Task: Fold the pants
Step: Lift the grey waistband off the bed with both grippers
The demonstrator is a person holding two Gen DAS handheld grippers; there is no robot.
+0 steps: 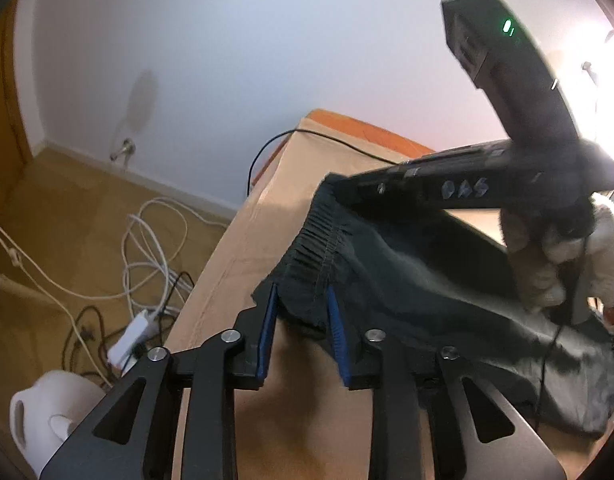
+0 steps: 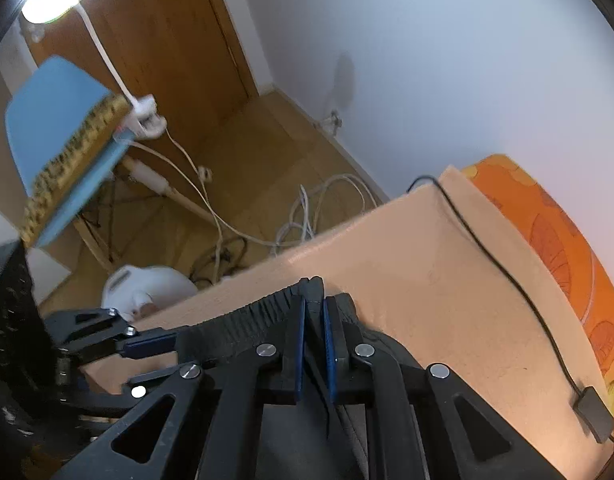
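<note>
Dark pants (image 1: 407, 276) with a gathered elastic waistband lie on a beige bed sheet (image 1: 243, 248). My left gripper (image 1: 303, 300) stands open, its blue-padded fingers either side of one waistband corner, which sits loosely between them. My right gripper (image 2: 315, 308) is shut on the other waistband corner (image 2: 267, 312) and lifts it above the sheet (image 2: 427, 280). The right gripper also shows in the left wrist view (image 1: 339, 184), held by a hand (image 1: 547, 264). The left gripper shows in the right wrist view (image 2: 147, 348) at the lower left.
An orange patterned cover (image 2: 567, 240) lies along the bed's far edge by the white wall. A black cable and small box (image 2: 595, 408) lie on the sheet. White cables (image 1: 155, 248) and a white jug (image 1: 47, 416) are on the wooden floor. A blue chair (image 2: 63, 132) stands left.
</note>
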